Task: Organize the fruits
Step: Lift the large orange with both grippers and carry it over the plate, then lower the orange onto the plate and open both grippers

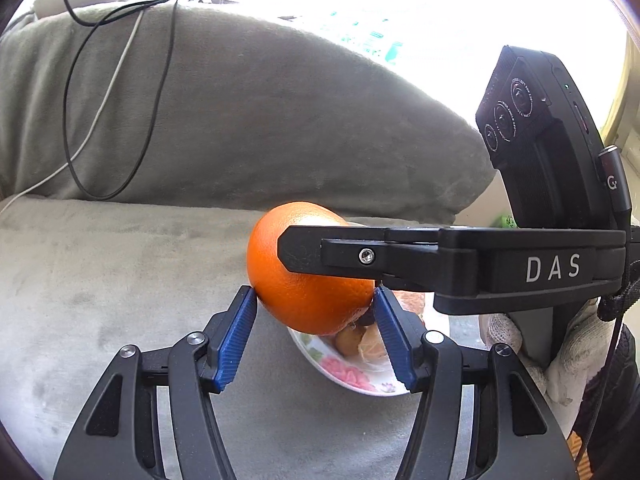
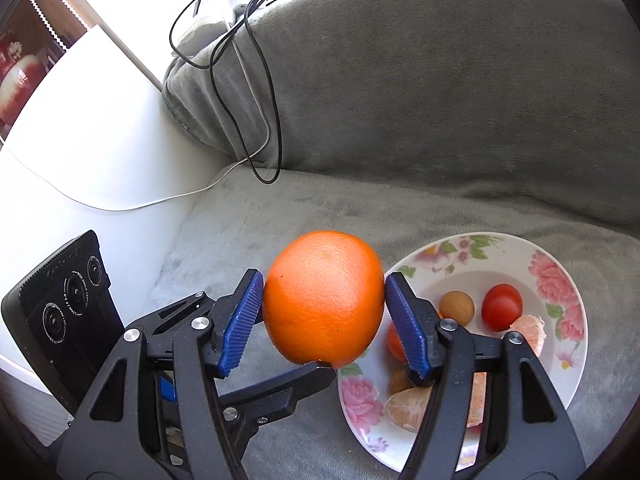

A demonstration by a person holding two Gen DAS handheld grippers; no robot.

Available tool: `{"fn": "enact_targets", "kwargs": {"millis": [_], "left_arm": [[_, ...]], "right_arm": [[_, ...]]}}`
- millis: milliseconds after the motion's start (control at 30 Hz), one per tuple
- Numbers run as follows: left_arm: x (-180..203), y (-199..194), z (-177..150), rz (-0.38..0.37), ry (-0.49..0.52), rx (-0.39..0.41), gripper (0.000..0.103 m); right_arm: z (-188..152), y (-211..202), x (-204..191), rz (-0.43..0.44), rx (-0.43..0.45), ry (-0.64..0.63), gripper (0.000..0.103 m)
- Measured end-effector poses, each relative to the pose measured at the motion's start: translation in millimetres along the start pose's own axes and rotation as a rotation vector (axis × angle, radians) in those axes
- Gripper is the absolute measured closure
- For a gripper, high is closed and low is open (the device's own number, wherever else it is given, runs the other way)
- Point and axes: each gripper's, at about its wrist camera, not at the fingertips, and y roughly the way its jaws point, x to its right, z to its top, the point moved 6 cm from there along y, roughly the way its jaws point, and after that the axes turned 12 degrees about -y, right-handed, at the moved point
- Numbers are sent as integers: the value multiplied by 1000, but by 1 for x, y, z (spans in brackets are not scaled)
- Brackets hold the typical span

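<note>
A large orange point(image 1: 308, 296) is held in the air between both grippers. My left gripper point(image 1: 316, 300) has its blue pads against the orange's two sides. My right gripper point(image 2: 324, 300) also has its blue pads on both sides of the same orange point(image 2: 324, 308); one of its black fingers point(image 1: 360, 256) crosses in front of the orange in the left wrist view. Just beyond and below sits a floral plate point(image 2: 560, 364) holding a small red tomato point(image 2: 502, 306), a round brown fruit point(image 2: 457, 307) and peeled tangerine segments point(image 2: 530, 334). In the left wrist view the plate point(image 1: 352, 376) is mostly hidden.
The plate rests on a grey plush sofa seat point(image 2: 280, 216) with a thick grey backrest point(image 2: 440, 72) behind. Black and white cables point(image 2: 256, 112) hang over the backrest's left end. A white surface point(image 2: 92, 128) lies left of the sofa. A gloved hand point(image 1: 560, 360) holds the right gripper.
</note>
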Motion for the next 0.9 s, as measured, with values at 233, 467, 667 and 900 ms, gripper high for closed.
{"fn": "enact_targets", "kwargs": {"millis": [233, 467, 667, 900], "left_arm": [[22, 11, -5, -12, 31, -16, 43], [37, 23, -5, -23, 46, -30, 43], [50, 38, -4, -23, 56, -38, 43], [52, 35, -8, -20, 68, -47, 43]], "right_arm": [[-9, -19, 11, -11, 22, 27, 37], [-14, -33, 23, -21, 39, 58, 37], [-20, -43, 35, -20, 49, 77, 37], [-22, -43, 40, -13, 49, 99, 37]]}}
